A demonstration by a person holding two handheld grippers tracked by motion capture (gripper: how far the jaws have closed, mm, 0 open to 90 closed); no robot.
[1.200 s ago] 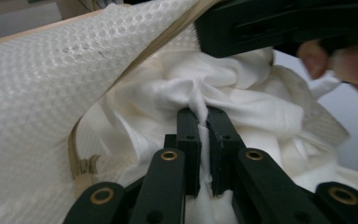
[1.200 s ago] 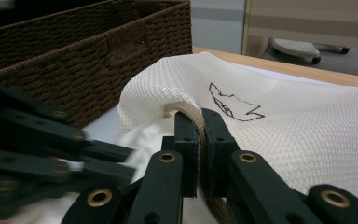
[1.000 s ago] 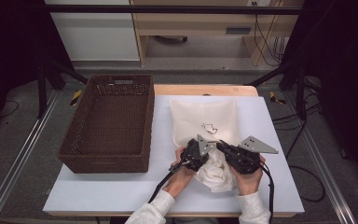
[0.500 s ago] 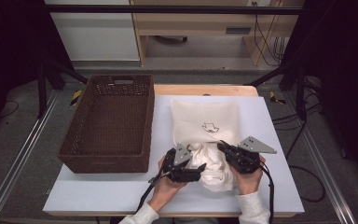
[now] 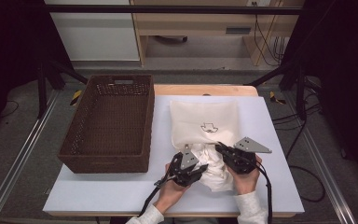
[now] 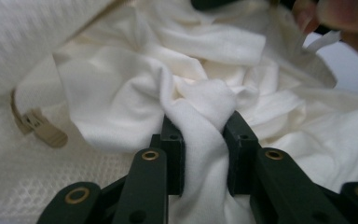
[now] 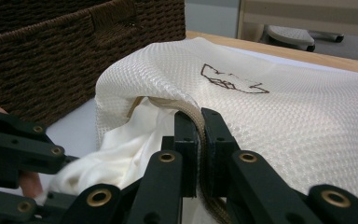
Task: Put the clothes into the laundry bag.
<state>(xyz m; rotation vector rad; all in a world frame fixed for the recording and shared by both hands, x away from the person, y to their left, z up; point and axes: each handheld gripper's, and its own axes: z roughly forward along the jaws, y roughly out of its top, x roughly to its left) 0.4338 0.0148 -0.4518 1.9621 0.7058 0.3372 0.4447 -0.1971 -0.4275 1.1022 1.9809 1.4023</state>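
A cream mesh bag (image 5: pixel 205 119) with a dark stitched emblem lies on the white table, its mouth towards me. A white cloth (image 5: pixel 218 170) spills out of that mouth. My left gripper (image 5: pixel 204 167) has just been closing and is now shut on a bunched fold of the white cloth (image 6: pixel 121 107); in the left gripper view its pads (image 6: pixel 175 142) squeeze the fold. My right gripper (image 5: pixel 219 148) is shut on the bag's tan-trimmed rim (image 7: pixel 186 108) and holds it lifted. The left gripper's black arms (image 7: pixel 23 149) show beside the cloth in the right gripper view.
A dark brown woven basket (image 5: pixel 107 121) stands left of the bag on the white table (image 5: pixel 270 121), and its wall (image 7: pixel 51 56) is close behind the bag's mouth. The table's wooden far edge (image 5: pixel 205 89) lies beyond the bag.
The left gripper drew back to the left from the bag's mouth with its jaws spread, then returned a little and closed on a fold of the white cloth. The right gripper stayed put.
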